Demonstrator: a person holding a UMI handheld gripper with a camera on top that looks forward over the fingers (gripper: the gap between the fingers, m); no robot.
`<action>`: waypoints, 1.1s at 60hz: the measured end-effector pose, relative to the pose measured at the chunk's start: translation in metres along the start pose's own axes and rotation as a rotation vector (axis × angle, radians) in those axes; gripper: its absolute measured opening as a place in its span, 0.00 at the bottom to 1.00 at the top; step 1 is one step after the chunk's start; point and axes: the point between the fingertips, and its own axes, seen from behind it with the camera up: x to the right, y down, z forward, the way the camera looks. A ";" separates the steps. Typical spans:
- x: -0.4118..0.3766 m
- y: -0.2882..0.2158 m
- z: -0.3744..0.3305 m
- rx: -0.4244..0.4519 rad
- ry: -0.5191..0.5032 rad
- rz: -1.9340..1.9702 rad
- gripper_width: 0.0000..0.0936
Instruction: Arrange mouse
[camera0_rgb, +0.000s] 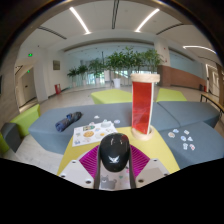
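1. We see our gripper (114, 166) clamped on the black mouse (114, 151), both pink pads (87, 163) pressing its sides.
2. A red-filled clear container (143, 104) stands at one o'clock beyond the mouse on the yellow table (160, 147).

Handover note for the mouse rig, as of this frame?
Hand-held gripper: fingers closed on the black mouse, pink pads pressing both its sides.
Mouse: held between the fingers, above the near edge of the yellow mat.
Nearby: tall red container stands just beyond the mouse; a dark object lies further back on the grey table; small white pieces are scattered on it.
Done: mouse grasped.
Left: set the mouse down in its spot and release. The target spot is not evident from this view.
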 end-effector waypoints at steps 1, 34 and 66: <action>-0.004 0.010 0.006 -0.022 -0.001 -0.005 0.44; -0.016 0.075 -0.015 -0.194 0.018 -0.108 0.88; -0.068 0.061 -0.210 -0.080 -0.020 -0.158 0.88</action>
